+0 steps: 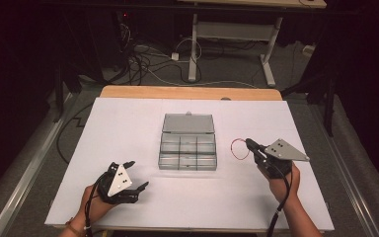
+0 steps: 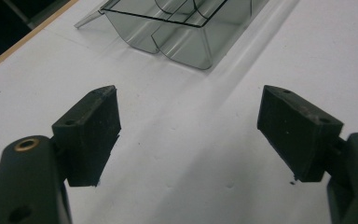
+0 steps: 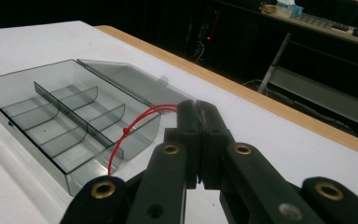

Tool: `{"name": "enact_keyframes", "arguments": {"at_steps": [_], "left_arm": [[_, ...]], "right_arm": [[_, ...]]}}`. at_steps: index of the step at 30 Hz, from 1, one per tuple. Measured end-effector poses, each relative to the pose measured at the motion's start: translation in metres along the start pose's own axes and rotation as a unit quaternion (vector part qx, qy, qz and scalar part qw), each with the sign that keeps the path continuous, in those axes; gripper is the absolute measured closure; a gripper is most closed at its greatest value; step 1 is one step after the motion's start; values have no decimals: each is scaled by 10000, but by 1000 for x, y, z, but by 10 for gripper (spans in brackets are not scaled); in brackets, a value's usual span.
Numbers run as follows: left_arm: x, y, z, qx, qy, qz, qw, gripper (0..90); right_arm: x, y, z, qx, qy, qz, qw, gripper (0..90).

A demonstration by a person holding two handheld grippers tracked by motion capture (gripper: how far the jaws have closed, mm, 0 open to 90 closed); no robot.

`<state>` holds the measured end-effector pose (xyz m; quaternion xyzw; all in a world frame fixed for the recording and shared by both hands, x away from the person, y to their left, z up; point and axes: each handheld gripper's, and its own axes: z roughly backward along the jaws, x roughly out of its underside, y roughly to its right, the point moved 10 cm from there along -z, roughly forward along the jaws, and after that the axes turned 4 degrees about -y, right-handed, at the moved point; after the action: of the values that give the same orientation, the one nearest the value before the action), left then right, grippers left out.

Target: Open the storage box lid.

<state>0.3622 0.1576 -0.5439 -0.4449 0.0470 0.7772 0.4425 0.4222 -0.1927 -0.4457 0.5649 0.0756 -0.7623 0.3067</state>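
- Nearest the camera above the table, a person's left hand is resting the left gripper [image 1: 131, 177] on the white table [image 1: 128, 123], its 2 jaws standing wide apart with nothing between them; in the left gripper view the black pads [image 2: 91, 135] are framing bare tabletop.
- Further in and to the right, the right gripper [image 1: 249, 143] is pinching a thin red string loop [image 1: 239, 149], the jaws pressed fully together on 1 end while the rest is hanging free toward the box.
- In the right gripper view the string [image 3: 130, 128] is curving out from the closed jaws, a small knot or bead showing partway along it.
- The loop is looking very light and limp, so it is likely offering no resistance and sagging or swinging with any motion; a pinch on the strand itself, as here, is probably the only workable hold, and a thin cord could slip from smooth pads if the squeeze eases.
- Beyond both grippers, at the table's middle, a clear smoky plastic organizer box [image 1: 187, 153] is sitting open with 6 empty compartments, its lid [image 1: 188, 123] folded flat behind.
- The box is looking rigid, light and smooth-walled, apt to slide if nudged; its outer rim seems the sensible place for steadying.
- Farthest off, a desk frame [image 1: 227, 29] and tangled cables [image 1: 143, 59] are filling the dim floor.
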Motion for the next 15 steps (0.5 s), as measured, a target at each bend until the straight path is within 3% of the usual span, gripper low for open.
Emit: {"name": "enact_keyframes", "arguments": {"at_steps": [15], "left_arm": [[1,-1,-1,55,6,6,10000,203]], "right_arm": [[-14,-16,-19,-215,27,139,9997,898]]}}
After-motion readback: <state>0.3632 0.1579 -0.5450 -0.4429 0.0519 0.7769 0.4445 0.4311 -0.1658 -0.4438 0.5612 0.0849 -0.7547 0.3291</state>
